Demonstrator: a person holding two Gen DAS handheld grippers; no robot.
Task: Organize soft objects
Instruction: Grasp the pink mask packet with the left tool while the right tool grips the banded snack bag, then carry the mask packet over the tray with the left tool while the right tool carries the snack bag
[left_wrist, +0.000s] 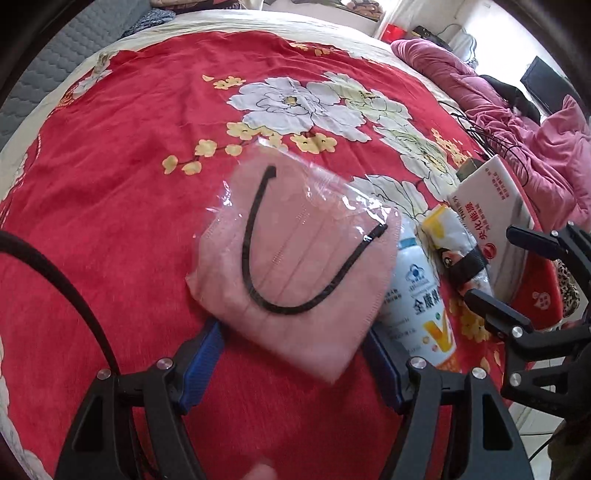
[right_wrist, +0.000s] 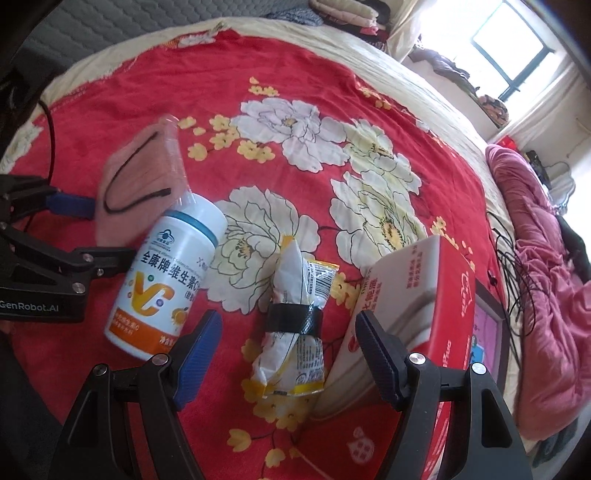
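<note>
Left gripper (left_wrist: 293, 354) jaws wide, straddling bagged pink face masks (left_wrist: 295, 254) on red bedspread (left_wrist: 110, 184), nothing gripped. Right gripper (right_wrist: 288, 354) spread, empty, over taped tissue pack (right_wrist: 291, 317) (bottle close). Descend squarely, pinch gently.

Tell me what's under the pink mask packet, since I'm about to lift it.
The pink mask packet lies on the red floral bedspread, its right edge against the white bottle. Anything directly beneath it is covered and cannot be seen.
</note>
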